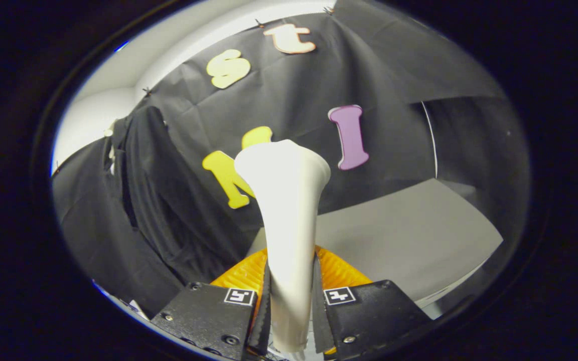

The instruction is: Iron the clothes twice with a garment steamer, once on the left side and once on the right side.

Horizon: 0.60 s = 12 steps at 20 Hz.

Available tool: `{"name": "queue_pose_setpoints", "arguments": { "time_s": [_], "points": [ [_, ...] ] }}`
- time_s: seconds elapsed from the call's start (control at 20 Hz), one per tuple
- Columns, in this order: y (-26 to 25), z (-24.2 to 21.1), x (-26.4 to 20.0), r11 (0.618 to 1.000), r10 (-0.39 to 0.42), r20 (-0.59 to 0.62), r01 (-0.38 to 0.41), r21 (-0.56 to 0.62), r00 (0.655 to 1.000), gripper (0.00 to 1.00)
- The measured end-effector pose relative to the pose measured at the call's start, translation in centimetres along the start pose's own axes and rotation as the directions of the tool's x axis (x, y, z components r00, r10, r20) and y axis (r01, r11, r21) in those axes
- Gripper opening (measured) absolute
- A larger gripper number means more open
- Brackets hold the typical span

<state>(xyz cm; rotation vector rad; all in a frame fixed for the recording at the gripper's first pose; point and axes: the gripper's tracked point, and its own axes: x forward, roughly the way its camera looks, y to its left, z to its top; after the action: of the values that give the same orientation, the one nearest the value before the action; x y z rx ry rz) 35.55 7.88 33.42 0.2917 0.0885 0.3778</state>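
Tool (289, 301) clamps smooth white flared steamer (286, 200); dark creased garment (163, 200) hangs beside, apart.

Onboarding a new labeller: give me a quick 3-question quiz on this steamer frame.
1. True or false: the gripper is shut on the white garment steamer.
2. Where does the dark garment hang relative to the steamer head? A) beside it, apart from it B) pressed flat against it C) draped over the fingers
3. Fill in: beyond the fingers, past the steamer, lies a grey ____.

Key: 1 true, both fingers press on its handle. 2 A, the head has not reached the cloth. 3 tabletop.
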Motion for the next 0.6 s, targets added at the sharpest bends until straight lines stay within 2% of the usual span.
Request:
{"name": "queue_pose_setpoints", "arguments": {
  "time_s": [0.45, 0.6],
  "points": [
    [18.2, 2.7, -2.7, 0.987, 0.019, 0.135, 0.003, -0.163, 0.991, 0.37],
    [22.5, 3.3, -2.5, 0.981, 0.018, 0.175, 0.016, -0.191, 0.984, 0.37]
  ]
}}
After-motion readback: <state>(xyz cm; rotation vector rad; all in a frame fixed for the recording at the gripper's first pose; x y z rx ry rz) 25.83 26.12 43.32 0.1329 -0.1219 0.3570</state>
